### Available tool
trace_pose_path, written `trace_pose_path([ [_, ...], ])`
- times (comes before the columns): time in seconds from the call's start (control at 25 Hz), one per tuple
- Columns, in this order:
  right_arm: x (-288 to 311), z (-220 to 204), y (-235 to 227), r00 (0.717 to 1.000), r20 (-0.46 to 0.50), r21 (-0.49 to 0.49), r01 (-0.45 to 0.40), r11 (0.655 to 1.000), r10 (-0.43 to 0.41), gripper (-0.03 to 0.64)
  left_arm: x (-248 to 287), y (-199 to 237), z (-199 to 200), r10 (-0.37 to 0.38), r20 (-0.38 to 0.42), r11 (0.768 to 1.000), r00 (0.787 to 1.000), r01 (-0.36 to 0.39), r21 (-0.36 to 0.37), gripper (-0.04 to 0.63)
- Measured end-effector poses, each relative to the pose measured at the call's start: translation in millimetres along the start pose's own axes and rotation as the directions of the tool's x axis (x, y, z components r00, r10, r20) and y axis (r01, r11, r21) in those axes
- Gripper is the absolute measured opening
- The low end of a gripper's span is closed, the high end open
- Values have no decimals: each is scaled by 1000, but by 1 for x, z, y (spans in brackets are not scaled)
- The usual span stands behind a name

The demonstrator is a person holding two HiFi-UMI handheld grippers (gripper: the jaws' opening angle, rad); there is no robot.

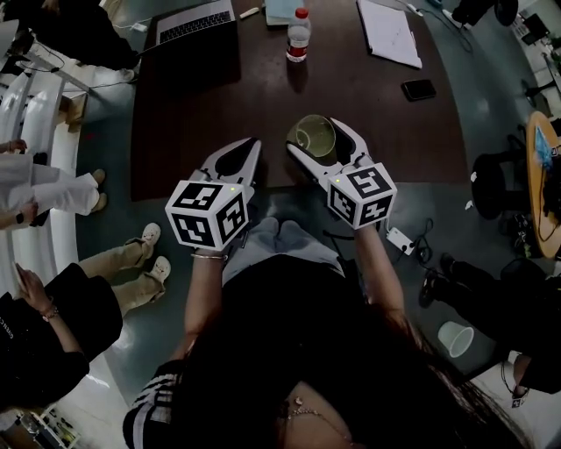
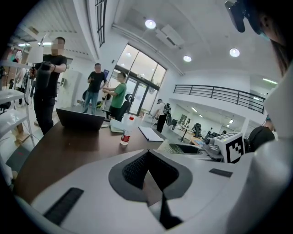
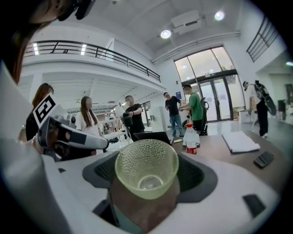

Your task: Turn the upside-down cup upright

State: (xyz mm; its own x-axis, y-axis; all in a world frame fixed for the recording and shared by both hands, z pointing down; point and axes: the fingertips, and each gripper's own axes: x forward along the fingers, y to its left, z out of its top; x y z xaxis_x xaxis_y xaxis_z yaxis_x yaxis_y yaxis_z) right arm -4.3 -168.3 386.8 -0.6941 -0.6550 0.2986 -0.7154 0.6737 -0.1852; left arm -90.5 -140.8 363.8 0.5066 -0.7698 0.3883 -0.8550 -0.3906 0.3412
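Note:
A pale green, bumpy translucent cup [image 1: 313,140] hangs above the near edge of the dark table [image 1: 219,105], with my right gripper [image 1: 317,131] shut on its sides. It is tilted, its open mouth facing up and back toward me. In the right gripper view the cup [image 3: 146,169] fills the gap between the jaws, and I look into its mouth down to the base. My left gripper [image 1: 252,145] is level with it to the left, shut and empty. In the left gripper view its jaws [image 2: 147,153] meet at the tips with nothing between them.
On the far side of the table stand a water bottle [image 1: 299,35], a laptop [image 1: 195,19], papers [image 1: 388,32] and a phone [image 1: 418,89]. Several people stand around the table. A white paper cup [image 1: 455,338] lies on the floor at the right.

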Motion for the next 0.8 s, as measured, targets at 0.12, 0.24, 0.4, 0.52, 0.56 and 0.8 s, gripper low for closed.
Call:
trace_pose_path([
  [0.12,-4,0,-1,999,38,125,-42,991,38,376,-1,-1,0,0,1,1000,1000,0,-1,3],
  [0.24,-7,1,-4,994,82,243,-89,966,70,376,-1,-1,0,0,2,1000,1000,0,-3,3],
  [0.4,-11,3,-7,987,127,347,-133,929,94,376,-1,-1,1,-2,1,1000,1000,2,-4,3],
  [0.52,-15,2,-10,982,159,416,-164,895,106,376,-1,-4,0,-6,0,1000,1000,6,-1,3],
  [0.56,-15,2,-11,979,170,442,-177,880,111,376,0,-4,-1,-8,0,1000,1000,8,-1,3],
  [0.8,-16,-1,-14,960,243,599,-261,757,138,376,-2,-4,-2,-15,-2,1000,1000,15,-6,3],
])
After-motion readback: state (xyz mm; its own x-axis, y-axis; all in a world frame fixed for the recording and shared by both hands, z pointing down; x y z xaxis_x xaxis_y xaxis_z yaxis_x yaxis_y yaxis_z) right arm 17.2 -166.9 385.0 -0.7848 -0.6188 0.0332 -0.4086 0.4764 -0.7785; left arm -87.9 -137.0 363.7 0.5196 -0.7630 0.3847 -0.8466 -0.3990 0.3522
